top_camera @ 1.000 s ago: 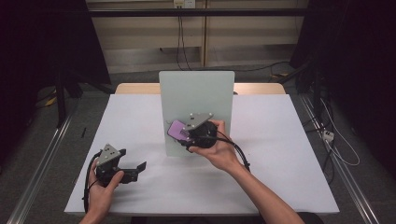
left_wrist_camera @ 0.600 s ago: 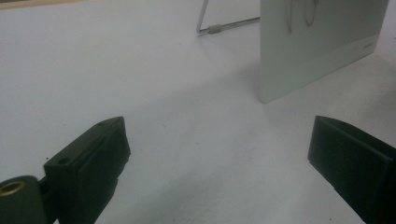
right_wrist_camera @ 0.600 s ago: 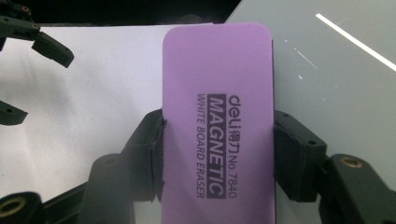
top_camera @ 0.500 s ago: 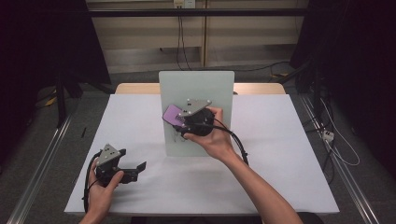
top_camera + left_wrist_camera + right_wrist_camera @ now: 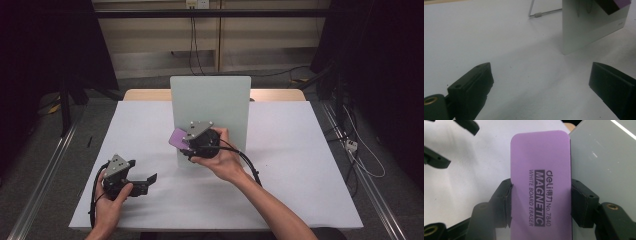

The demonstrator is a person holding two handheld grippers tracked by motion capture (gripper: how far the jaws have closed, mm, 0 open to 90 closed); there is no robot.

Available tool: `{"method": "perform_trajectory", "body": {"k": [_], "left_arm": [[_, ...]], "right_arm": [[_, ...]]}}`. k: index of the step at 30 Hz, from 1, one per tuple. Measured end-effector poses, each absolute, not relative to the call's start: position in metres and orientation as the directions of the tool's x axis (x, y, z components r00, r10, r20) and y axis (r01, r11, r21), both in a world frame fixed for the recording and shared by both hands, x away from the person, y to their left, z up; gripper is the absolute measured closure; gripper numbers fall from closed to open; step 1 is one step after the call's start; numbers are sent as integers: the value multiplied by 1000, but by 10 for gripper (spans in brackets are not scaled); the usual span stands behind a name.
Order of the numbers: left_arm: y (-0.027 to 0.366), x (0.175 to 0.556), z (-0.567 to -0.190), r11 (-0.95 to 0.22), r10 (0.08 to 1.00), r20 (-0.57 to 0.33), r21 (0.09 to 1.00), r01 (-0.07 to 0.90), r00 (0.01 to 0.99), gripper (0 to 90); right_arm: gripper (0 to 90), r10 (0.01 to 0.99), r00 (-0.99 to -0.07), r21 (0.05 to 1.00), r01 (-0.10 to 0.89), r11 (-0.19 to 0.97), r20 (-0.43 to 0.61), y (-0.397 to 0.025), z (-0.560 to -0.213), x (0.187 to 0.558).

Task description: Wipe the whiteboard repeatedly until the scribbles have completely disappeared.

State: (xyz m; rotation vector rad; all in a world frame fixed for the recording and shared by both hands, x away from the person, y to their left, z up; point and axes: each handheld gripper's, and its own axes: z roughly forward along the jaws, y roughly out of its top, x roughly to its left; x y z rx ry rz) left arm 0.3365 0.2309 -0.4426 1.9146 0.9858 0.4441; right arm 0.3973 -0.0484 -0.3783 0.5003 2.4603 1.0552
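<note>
R gripper [image 5: 540, 195] clamps eraser [image 5: 540, 182] at whiteboard [image 5: 210, 100] left edge; L gripper [image 5: 541, 85] wide, table [image 5: 300, 150] open.

High view overhead facing forward, gripper views low and close, all sharing the whiteboard [image 5: 210, 115].

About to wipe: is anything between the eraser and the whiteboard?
Nothing visible. The right gripper holds the purple eraser right at the upright whiteboard, and no object shows between them. The left gripper sits open on the table, well off to the side.
</note>
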Motion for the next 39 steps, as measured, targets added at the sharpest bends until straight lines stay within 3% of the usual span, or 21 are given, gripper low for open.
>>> {"method": "perform_trajectory", "body": {"k": [11, 27, 39], "left_arm": [[232, 337, -443, -267, 784, -85, 848, 457, 615, 50], [231, 338, -443, -271, 784, -84, 846, 460, 616, 50], [231, 337, -443, -267, 784, -86, 848, 458, 615, 50]], "right_arm": [[421, 436, -876, 715, 170, 678, -205, -47, -393, 394], [420, 507, -837, 776, 176, 606, -207, -71, -360, 403], [420, 475, -855, 745, 175, 644, -210, -59, -386, 394]]}}
